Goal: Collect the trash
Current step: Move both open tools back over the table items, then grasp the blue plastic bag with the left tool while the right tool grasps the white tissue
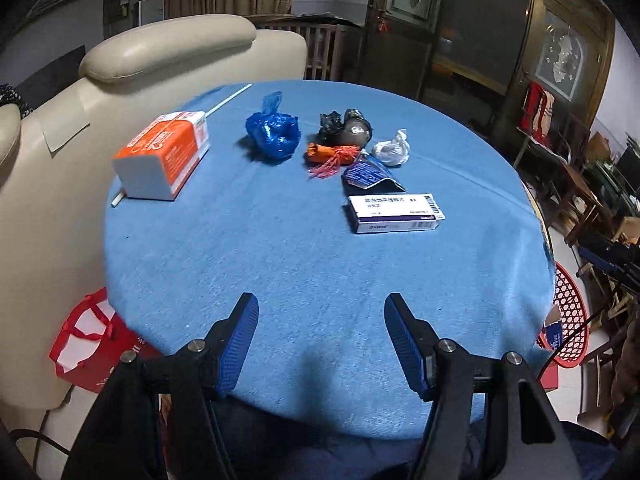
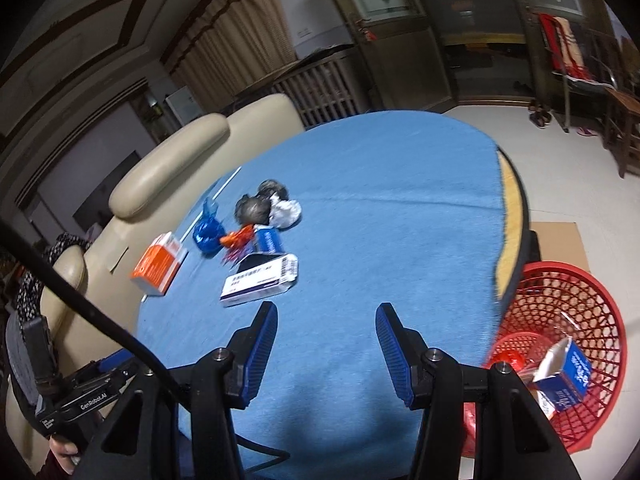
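Fingers of both left gripper [image 1: 321, 340] & right gripper [image 2: 326, 350] gape empty above blue-cloth counter [image 1: 280, 248], w/ white-purple cardboard medicine box [image 1: 396, 213] likely next for red plastic mesh basket [image 2: 568, 320].

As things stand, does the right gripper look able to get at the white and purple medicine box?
Probably yes. The right gripper stands open and empty, and only bare blue tablecloth lies between it and the medicine box, the nearest item; the other trash sits behind the box.

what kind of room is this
Most likely a home living room: a cream leather sofa stands beside a round table under a blue cloth, with curtains and a dark wooden cabinet behind, and a red plastic wastebasket on the floor.
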The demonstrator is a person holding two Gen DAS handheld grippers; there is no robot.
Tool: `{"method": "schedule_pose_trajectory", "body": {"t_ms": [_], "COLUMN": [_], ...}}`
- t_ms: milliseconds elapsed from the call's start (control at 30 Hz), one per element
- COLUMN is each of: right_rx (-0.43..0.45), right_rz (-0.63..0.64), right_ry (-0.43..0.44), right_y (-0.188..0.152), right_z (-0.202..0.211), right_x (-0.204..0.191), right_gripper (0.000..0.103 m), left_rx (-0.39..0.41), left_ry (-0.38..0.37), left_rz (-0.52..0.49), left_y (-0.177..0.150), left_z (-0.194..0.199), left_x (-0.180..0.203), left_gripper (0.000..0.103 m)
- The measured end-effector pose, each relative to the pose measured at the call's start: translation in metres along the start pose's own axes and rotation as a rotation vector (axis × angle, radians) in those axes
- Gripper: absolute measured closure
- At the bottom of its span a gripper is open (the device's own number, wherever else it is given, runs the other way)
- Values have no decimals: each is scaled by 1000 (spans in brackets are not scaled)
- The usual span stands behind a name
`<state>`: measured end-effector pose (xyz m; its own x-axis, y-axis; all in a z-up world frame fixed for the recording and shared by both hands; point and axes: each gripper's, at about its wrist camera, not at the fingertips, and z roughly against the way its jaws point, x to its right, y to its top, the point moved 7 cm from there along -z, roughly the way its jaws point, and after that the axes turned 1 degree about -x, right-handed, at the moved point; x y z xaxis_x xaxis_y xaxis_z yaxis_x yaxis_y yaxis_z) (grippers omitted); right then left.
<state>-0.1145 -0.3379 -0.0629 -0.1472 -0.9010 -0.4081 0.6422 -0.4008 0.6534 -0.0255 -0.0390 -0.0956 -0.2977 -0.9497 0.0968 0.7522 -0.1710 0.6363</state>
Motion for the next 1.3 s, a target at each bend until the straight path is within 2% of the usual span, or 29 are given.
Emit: {"method": "schedule_pose_trajectory", "body": {"t_ms": [333, 467, 567, 633, 833, 933, 1100, 1300], "right_rx": [-59, -89, -113, -126, -206, -230, -305, -343], "right_rz": [15, 10, 24, 31, -3, -47, -138, -231], "right_ry": [39, 64, 77, 82, 159, 205, 229, 216], "right_y": [-8, -4, 9, 20, 73, 94, 118, 136], "right_z": [-20, -30, -42, -52, -118, -154, -221, -272], "right_x": [-6, 0, 0, -3, -24, -36, -45, -44], "right_gripper": [48, 48, 48, 48, 48, 48, 48, 48], "left_rx": [-32, -41, -30, -26, -8, -24, -60, -119], "left_ry": [15, 45, 68, 76, 136, 151, 90, 45], "left_rz": [10, -19, -41, -20, 77, 117, 242, 359], "left_y": [-1, 11, 32, 51, 118, 151, 196, 219], "left_z": [-10, -21, -31, -40, -68, -91, -135, -180], "left_x": [0, 5, 6, -2, -48, -63, -78, -84], "left_gripper": [37, 37, 37, 37, 37, 37, 37, 37]}}
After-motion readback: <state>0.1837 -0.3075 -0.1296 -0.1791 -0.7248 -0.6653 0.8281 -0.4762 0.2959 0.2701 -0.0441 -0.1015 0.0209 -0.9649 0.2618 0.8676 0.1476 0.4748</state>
